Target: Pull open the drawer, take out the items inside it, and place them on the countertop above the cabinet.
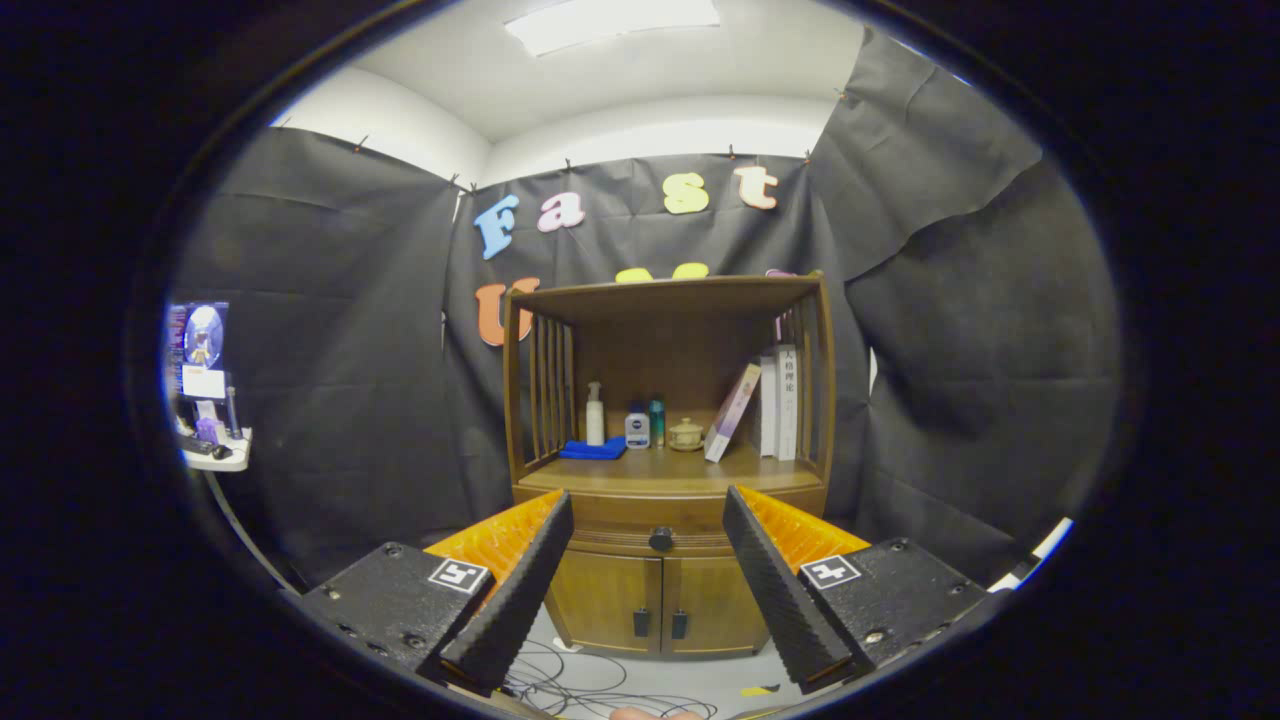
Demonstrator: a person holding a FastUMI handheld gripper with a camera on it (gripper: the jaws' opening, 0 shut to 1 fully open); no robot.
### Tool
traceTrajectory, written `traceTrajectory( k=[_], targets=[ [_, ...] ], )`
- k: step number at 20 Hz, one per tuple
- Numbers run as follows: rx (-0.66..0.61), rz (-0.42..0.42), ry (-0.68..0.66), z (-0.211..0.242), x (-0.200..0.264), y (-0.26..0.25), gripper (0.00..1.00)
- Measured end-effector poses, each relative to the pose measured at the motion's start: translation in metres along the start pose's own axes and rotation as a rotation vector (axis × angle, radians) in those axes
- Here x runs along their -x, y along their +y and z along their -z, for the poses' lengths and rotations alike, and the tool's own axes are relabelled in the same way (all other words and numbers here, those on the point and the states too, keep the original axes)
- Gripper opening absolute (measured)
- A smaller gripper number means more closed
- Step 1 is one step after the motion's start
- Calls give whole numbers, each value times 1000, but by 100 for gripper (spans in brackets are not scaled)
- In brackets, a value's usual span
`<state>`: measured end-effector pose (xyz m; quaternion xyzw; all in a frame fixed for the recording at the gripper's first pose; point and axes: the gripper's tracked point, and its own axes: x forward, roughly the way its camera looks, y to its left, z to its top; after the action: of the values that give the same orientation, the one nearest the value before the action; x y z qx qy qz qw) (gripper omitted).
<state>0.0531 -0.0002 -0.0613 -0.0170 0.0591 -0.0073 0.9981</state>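
A brown wooden cabinet (665,470) stands against the booth wall some way ahead of my fingers. Its drawer (640,518) sits closed under the countertop (670,470), with a round dark knob (661,539) at its middle. My gripper (647,505) is open, and the knob shows in the gap between the two black fingers (520,590), well beyond them. Nothing is between the fingers. The drawer's contents are hidden.
On the countertop stand a blue cloth (592,450), a white pump bottle (595,415), two small bottles (637,428), a small lidded jar (686,434) and several books (770,405). Two closed lower doors (655,605) sit under the drawer. Cables (590,690) lie on the floor. A side table (215,455) stands far left.
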Motion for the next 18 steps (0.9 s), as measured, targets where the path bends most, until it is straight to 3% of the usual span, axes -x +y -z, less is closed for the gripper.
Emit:
traceTrajectory(
  k=[8,18],
  targets=[
    [3,-3,30,34,-71,15,98],
    [10,38,80,97,-179,-1,98]
  ],
)
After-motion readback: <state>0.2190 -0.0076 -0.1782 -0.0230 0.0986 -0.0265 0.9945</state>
